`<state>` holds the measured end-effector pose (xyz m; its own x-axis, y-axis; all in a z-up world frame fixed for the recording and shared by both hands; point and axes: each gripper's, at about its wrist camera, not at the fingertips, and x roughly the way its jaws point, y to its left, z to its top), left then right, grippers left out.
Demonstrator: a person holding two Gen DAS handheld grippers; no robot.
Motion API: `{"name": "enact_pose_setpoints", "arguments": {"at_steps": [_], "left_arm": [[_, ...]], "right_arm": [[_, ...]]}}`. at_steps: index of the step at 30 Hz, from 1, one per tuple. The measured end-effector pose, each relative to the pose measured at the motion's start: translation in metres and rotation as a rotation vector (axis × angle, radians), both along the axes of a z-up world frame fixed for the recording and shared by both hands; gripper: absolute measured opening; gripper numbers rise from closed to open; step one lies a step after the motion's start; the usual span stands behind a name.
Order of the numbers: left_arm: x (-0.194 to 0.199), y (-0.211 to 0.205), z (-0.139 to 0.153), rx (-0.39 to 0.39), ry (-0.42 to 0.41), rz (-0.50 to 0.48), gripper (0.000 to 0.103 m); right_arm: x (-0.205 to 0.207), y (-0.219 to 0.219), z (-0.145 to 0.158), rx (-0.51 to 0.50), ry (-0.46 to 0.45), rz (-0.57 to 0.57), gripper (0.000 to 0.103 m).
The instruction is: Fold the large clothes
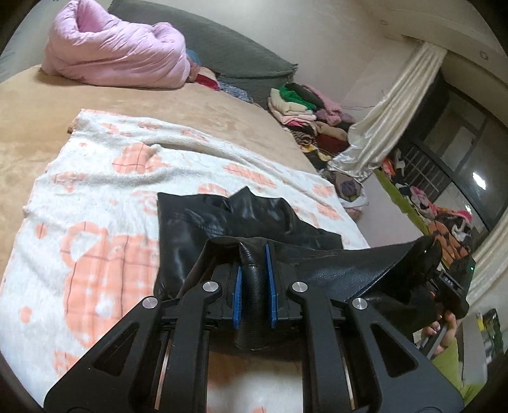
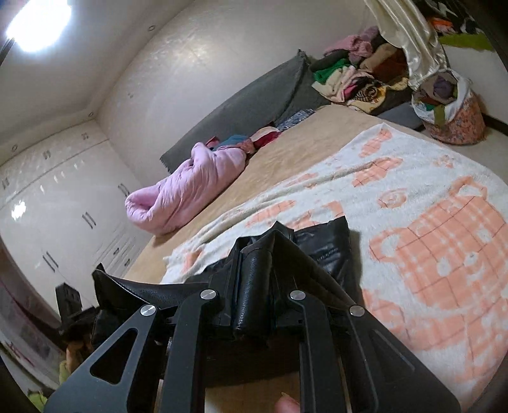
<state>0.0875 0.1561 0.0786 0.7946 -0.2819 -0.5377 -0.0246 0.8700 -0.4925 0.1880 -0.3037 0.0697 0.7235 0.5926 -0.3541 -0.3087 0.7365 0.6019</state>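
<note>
My left gripper (image 1: 255, 287) is closed down on a rolled fold of the black leather garment (image 1: 254, 219), the blue pads (image 1: 236, 297) pressing it from both sides with the leather bulging up between them. My right gripper (image 2: 254, 286) is clamped the same way on another bunched fold of that garment (image 2: 327, 241); its pads are hidden by the leather, but the fold is pinched tight between the fingers. From the left wrist view I can see the right gripper (image 1: 451, 279) off to the side, with a stretch of leather pulled taut between the two. The rest of the garment lies ahead of both grippers on the white blanket with orange check patterns (image 1: 104, 203), which is spread over the tan bed (image 1: 38, 104). Farther back on the bed sits a bundled pink quilt (image 1: 114, 47) against a grey headboard cushion (image 1: 228, 54). Beside the bed is a heap of mixed clothes (image 1: 304, 108), near a cream curtain (image 1: 390, 111), and a floral bag stuffed with cloth (image 2: 451, 111) stands on the floor. White wardrobe doors (image 2: 63, 203) line the far wall under a bright ceiling light (image 2: 38, 25)
</note>
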Motion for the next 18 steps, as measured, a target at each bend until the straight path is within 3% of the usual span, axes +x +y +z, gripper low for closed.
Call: {"name": "enact_pose_setpoints", "arguments": {"at_steps": [5,10,18], "left_arm": [[0.029,0.012,-0.009,-0.004,0.025,0.025,0.006],[0.057,0.022,-0.027,-0.014,0.076,0.046,0.007],[0.081,0.029,-0.062,-0.011,0.121,0.062,0.011]], "right_arm": [[0.033,0.009,-0.008,-0.014,0.029,-0.032,0.015],[0.072,0.012,-0.031,-0.025,0.116,-0.073,0.017],[0.104,0.02,-0.065,-0.061,0.172,-0.077,0.02]]}}
